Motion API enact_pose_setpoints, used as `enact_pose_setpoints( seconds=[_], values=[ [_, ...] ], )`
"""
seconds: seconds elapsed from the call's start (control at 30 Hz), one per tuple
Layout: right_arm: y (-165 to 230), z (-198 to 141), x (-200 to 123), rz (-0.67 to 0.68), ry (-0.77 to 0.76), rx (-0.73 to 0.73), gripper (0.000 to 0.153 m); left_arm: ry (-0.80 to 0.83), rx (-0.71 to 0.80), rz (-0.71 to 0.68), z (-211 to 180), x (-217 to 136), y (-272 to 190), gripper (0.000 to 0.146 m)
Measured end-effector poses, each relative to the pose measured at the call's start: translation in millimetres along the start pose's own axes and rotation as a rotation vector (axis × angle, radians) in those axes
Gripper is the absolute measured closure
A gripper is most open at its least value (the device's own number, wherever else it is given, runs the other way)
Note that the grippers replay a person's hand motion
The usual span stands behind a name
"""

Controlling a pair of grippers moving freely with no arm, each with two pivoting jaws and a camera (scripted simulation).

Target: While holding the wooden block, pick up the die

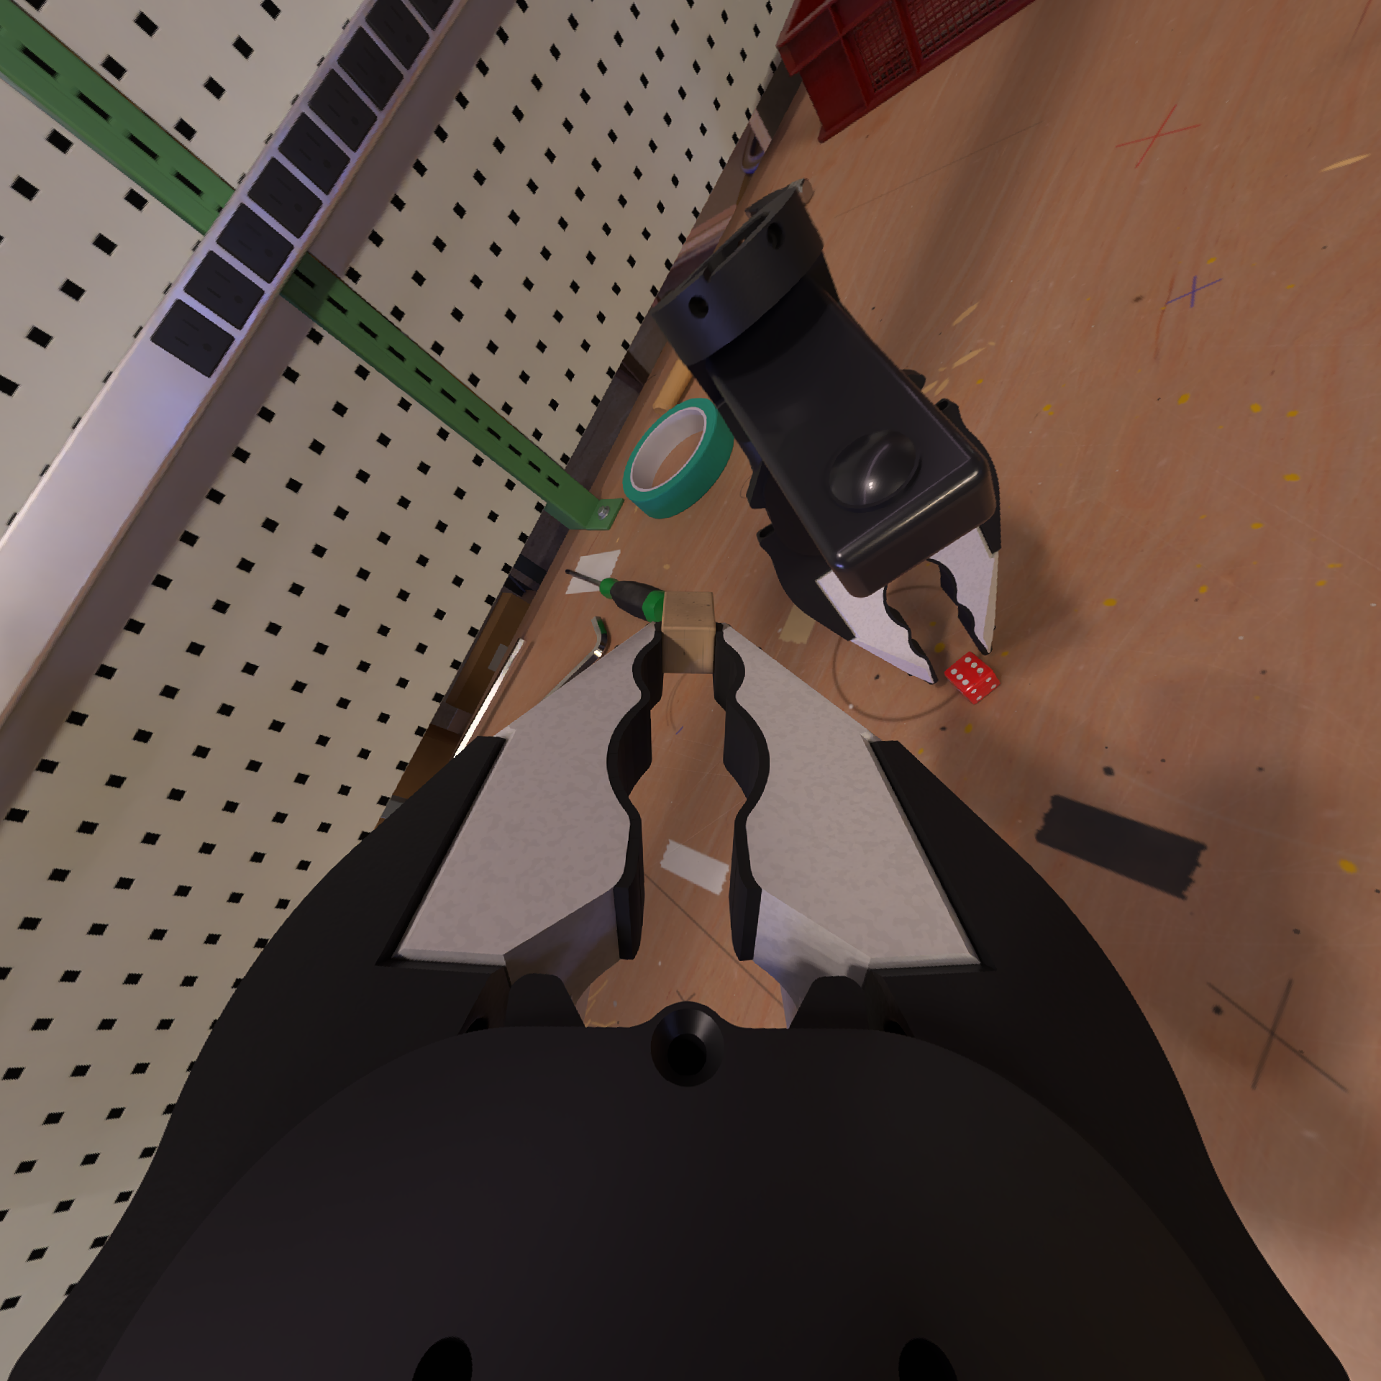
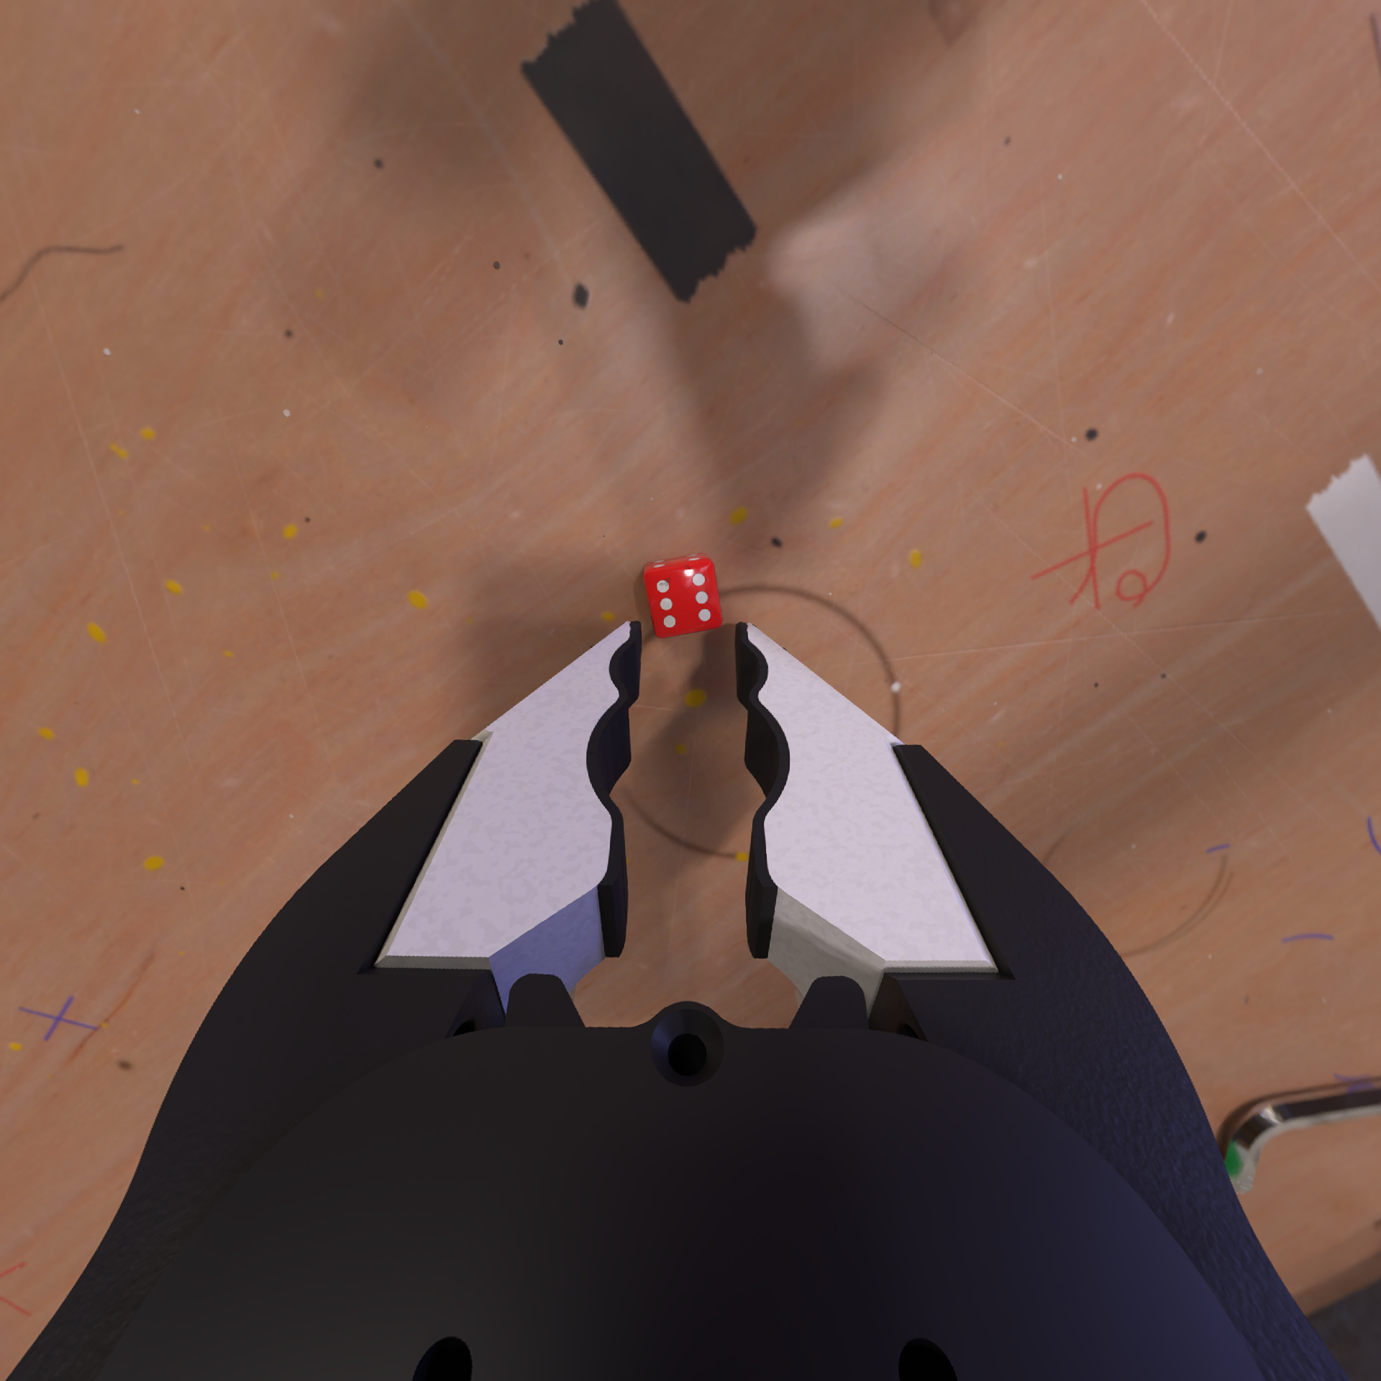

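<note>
Left wrist view: left tongs (image 1: pixel 688 635) pinch the block (image 1: pixel 686 634) at their tips, lifted above the desk (image 1: pixel 1121 523). Right tongs (image 1: pixel 960 657) ahead and to the right, spread, tips just beside the die (image 1: pixel 971 677). Right wrist view: right tongs (image 2: pixel 688 626) spread and empty; die (image 2: pixel 681 595) on the desk just beyond the tips, slightly left of centre.
</note>
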State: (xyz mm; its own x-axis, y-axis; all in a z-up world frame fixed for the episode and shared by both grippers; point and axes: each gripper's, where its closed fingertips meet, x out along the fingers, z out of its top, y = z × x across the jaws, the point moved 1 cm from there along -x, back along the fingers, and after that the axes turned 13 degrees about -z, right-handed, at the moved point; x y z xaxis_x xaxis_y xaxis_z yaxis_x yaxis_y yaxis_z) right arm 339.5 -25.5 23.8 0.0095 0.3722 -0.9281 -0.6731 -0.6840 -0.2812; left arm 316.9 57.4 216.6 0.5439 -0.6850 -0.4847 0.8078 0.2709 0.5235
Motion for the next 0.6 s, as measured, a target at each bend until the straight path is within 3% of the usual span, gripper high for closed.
enact_pose_setpoints(
  seconds=[0.2, 0.43, 0.6],
  values=[
    [0.1, 4.5, 1.9, 0.068, -0.049, 0.048, 0.134, -0.001, -0.007, 0.004, -4.6, -5.2, 3.2, 0.134],
    [-7.2, 0.1, -0.3, 0.020, -0.077, 0.224, 0.134, 0.007, -0.019, -0.008, -10.8, -3.8, 2.2, 0.134],
    [-21.2, 4.9, -24.8, -0.047, -0.153, 0.297, 0.134, 0.020, -0.032, -0.021, -14.3, 2.5, -0.5, 0.134]
  ],
)
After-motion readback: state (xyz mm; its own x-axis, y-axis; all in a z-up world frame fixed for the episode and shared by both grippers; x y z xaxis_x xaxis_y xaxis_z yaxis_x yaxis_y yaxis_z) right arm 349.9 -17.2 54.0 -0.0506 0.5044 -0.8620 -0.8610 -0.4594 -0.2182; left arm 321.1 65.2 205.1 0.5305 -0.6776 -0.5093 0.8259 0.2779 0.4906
